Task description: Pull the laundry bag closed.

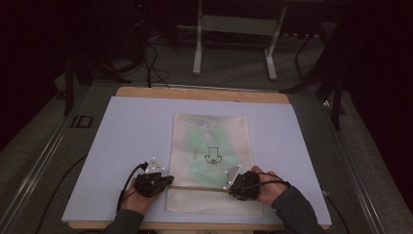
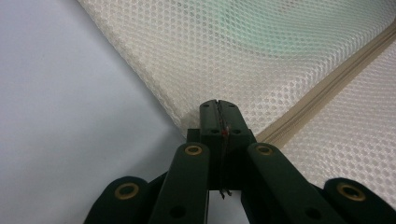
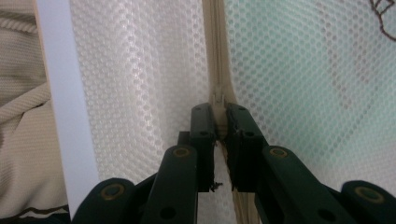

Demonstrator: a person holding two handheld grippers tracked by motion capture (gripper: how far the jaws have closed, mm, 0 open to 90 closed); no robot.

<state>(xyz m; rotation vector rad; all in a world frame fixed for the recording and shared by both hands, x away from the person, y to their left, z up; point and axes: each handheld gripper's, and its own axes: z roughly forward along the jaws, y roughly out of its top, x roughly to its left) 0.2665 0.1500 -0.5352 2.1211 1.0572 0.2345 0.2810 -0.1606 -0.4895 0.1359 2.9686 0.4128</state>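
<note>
Two grippers meet a cream mesh pouch (image 1: 210, 161) lying flat near the middle of the pale blue mat (image 1: 126, 136). At its left edge, where the zipper (image 2: 327, 88) ends, the left gripper (image 2: 218, 112) has its jaws closed tight on the mesh. On the opposite side, the right gripper (image 3: 220, 122) pinches the zipper pull (image 3: 218, 100) between its nearly closed jaws

Tongs (image 3: 220, 122) seemingly on zipper pull (image 3: 218, 99)

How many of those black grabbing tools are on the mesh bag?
2: the left gripper at the left end of the bag's zipper, the right gripper at its right end.
</note>
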